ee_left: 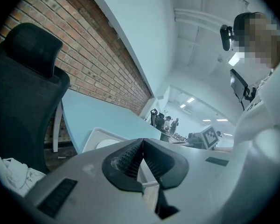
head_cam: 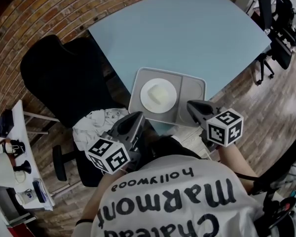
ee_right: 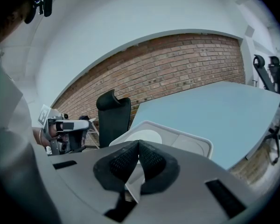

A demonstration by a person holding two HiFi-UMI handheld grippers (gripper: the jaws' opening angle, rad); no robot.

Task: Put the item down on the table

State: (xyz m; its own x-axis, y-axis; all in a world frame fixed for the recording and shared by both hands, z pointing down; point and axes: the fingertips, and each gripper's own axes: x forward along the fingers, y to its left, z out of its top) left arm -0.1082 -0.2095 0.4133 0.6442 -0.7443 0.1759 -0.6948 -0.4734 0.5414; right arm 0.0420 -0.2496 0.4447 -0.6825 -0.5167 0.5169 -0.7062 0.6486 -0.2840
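A grey tray (head_cam: 197,83) with a white plate (head_cam: 158,95) in its left compartment lies over the near corner of the light blue table (head_cam: 187,33). My left gripper (head_cam: 138,116) is shut on the tray's near left rim. My right gripper (head_cam: 191,105) is shut on the near right rim. In the left gripper view the jaws (ee_left: 143,141) meet, with the tray (ee_left: 95,136) stretching out beyond them. The right gripper view shows the same: closed jaws (ee_right: 138,143), a strip of rim between them, the tray (ee_right: 191,143) and plate (ee_right: 147,136) ahead. Whether the tray rests on the table I cannot tell.
A black office chair (head_cam: 64,78) stands left of the table with a white cloth (head_cam: 96,122) on its seat. A small white side table (head_cam: 15,172) with cups is at far left. More office chairs (head_cam: 276,23) stand at the right. A brick wall (head_cam: 49,14) runs behind.
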